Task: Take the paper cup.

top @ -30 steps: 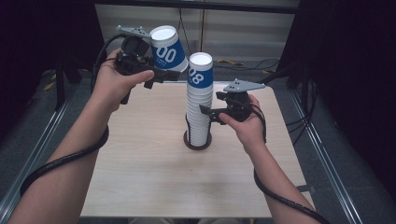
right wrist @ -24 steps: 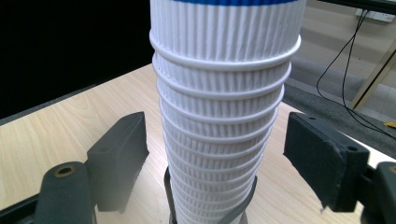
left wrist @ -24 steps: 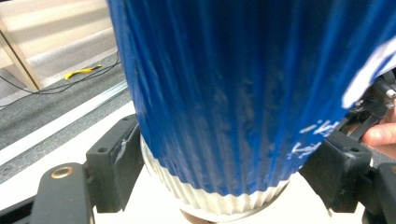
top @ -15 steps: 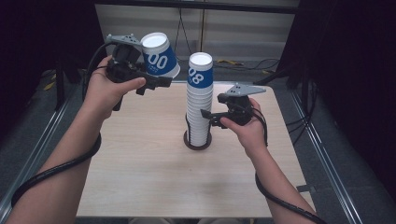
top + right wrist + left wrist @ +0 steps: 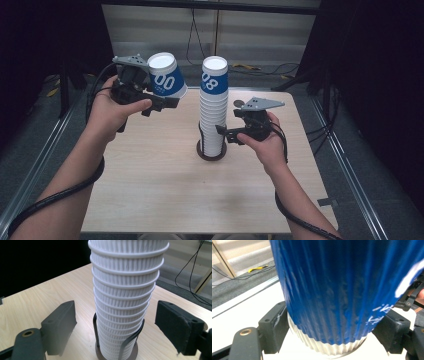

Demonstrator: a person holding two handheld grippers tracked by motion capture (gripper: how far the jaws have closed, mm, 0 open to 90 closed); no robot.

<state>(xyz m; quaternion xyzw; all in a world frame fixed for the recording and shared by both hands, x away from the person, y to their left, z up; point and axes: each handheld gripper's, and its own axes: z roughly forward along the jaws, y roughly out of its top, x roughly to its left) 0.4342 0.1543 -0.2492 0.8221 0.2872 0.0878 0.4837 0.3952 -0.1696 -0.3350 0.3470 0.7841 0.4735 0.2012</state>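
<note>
Left of the cup stack (image 5: pixel 213 107) and lifted off the table (image 5: pixel 150 175), the left gripper (image 5: pixel 167 102) is clamped on 1 blue cup (image 5: pixel 166 76), held upside down and tilted, its white base up and away from the stack. In the left gripper view the 2 pads (image 5: pixel 273 326) press on the ribbed wall just above the white rim (image 5: pixel 324 348), low enough to leave the cup's mouth free; I judge that grip suits setting the cup down mouth-first on the table.

The stack stands upright in a dark round holder (image 5: pixel 211 152) near the table's middle, its top cup also blue. The right gripper (image 5: pixel 222 134) sits just right of the stack at its lower part, probably there to steady it while a cup comes off. Its jaws have just been opening, and in the right gripper view both pads (image 5: pixel 61 326) now stand apart from the stack (image 5: pixel 125 302), which rises between them untouched, with the holder's thin black prongs (image 5: pixel 131 338) against its lowest rims.

Room for moving: left of the stack and on the person's side of it, the wooden top lies bare to its edges. Behind the stack the far edge is close, with cables (image 5: pixel 250 67) on the floor beyond. The tall stack itself is the 1 thing the carried cup could knock if swung rightward.
</note>
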